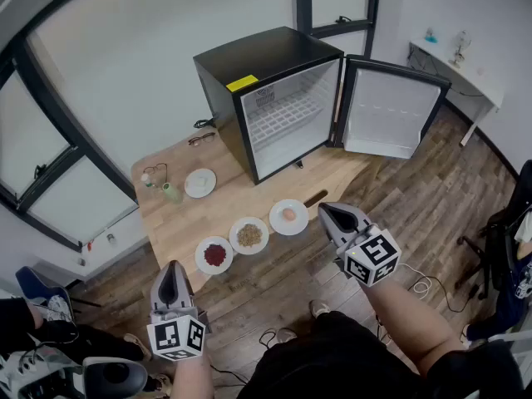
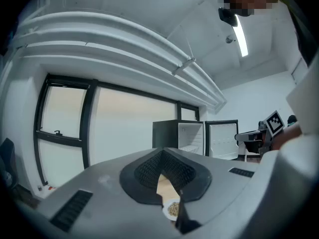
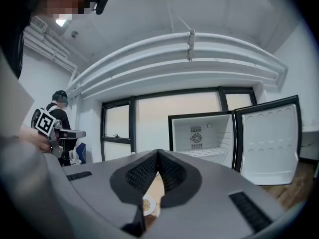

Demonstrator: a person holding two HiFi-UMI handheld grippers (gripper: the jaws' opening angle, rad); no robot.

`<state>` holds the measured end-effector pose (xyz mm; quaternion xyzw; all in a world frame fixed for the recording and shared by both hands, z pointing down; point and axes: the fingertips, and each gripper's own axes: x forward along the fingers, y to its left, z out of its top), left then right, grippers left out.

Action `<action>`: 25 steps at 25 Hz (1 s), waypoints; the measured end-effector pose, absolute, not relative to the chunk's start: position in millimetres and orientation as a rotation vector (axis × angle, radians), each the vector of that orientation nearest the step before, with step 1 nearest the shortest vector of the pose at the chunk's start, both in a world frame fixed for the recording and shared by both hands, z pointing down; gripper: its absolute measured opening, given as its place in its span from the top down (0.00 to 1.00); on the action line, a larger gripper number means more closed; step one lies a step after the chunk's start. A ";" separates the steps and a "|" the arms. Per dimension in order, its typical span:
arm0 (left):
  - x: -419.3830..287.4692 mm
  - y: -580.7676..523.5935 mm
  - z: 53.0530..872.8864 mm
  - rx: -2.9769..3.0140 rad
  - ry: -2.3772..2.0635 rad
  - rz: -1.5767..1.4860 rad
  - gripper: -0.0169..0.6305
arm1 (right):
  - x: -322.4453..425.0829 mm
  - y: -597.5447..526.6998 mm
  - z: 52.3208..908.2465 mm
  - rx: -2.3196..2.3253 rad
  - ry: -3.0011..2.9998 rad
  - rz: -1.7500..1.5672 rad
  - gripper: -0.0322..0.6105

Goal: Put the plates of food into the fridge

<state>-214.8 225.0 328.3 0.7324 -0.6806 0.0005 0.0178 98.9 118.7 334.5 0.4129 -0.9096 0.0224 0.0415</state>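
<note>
The left gripper [image 1: 172, 268] and right gripper [image 1: 331, 214] are hovering, jaws together, empty; the right should be opening while nearing the egg plate [image 1: 288, 216] in front of the fridge [image 1: 274, 98].

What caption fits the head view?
Open mini fridge, plates of food on a wooden table, left gripper and right gripper hovering nearby.

One light wooden tabletop [image 1: 179, 227] holds four round white plates: a plate with red food [image 1: 214, 255], a plate with brown crumbs [image 1: 248, 235], a plate with a pale orange lump [image 1: 288, 215] and a plate that looks bare [image 1: 200, 183]. There is one black mini fridge [image 1: 258, 56] with one open white-lined door [image 1: 391, 110], one small green bottle [image 1: 170, 192], and what look like two pairs of thin-framed glasses [image 1: 200, 138] [image 1: 155, 171]. Two grey handheld grippers show, the left gripper [image 1: 172, 268] and the right gripper [image 1: 327, 212], each bearing one marker cube.
</note>
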 end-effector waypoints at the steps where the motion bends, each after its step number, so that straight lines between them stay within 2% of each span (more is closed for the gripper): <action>1: -215.9 227.7 327.9 2.277 -2.117 -0.002 0.97 | 95.3 121.3 334.6 1.256 -2.788 0.061 0.92; 10: -210.3 240.0 338.6 2.311 -2.087 0.000 0.97 | 92.9 154.1 371.5 1.242 -2.751 0.113 0.92; 25: -215.6 178.4 378.4 2.270 -2.095 0.082 0.97 | 97.0 88.5 478.5 1.240 -2.688 0.313 0.92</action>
